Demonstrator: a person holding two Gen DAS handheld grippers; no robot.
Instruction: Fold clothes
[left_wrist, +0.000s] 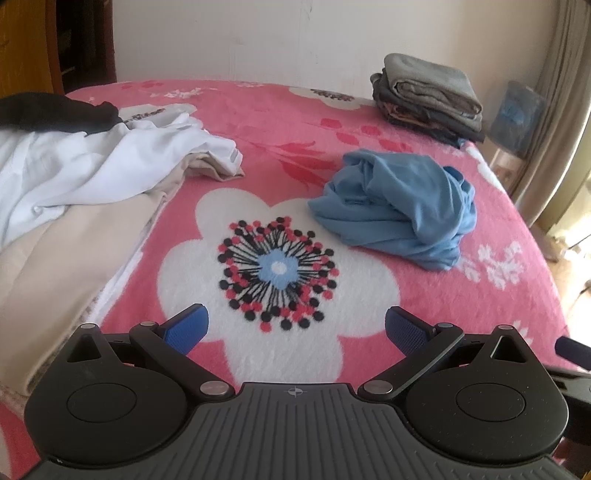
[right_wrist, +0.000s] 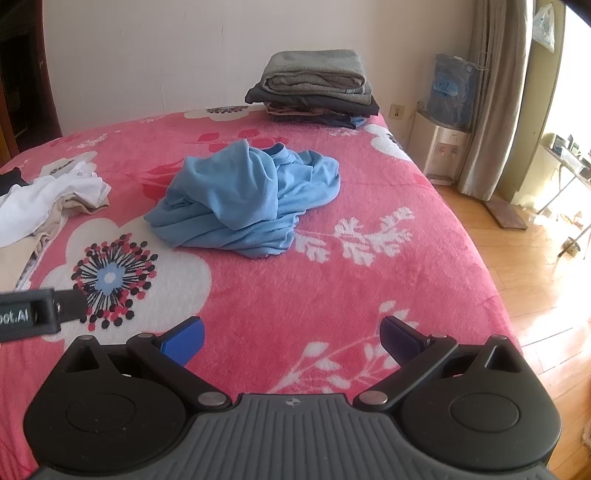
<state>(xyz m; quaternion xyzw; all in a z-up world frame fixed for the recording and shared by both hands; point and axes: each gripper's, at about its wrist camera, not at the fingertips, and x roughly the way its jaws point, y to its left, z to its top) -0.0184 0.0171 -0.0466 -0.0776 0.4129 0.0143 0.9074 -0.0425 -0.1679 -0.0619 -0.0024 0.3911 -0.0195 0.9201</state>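
Note:
A crumpled light-blue garment (left_wrist: 397, 206) (right_wrist: 247, 199) lies in a heap on the pink flowered blanket (left_wrist: 280, 155) (right_wrist: 332, 295). My left gripper (left_wrist: 295, 328) hovers open over the big white flower, well short of the heap, nothing between its blue pads (left_wrist: 186, 328). My right gripper (right_wrist: 291, 339) is open too, low over the blanket, nearer than the blue heap and to its right. A stack of folded grey and dark clothes (left_wrist: 428, 96) (right_wrist: 317, 86) sits at the far edge by the wall.
A loose pile of white, beige and black clothes (left_wrist: 81, 170) (right_wrist: 48, 199) covers the bed's left side. The bed's right edge drops to a wooden floor (right_wrist: 535, 258). A water dispenser (right_wrist: 445, 147) and a curtain (right_wrist: 491, 99) stand by the wall.

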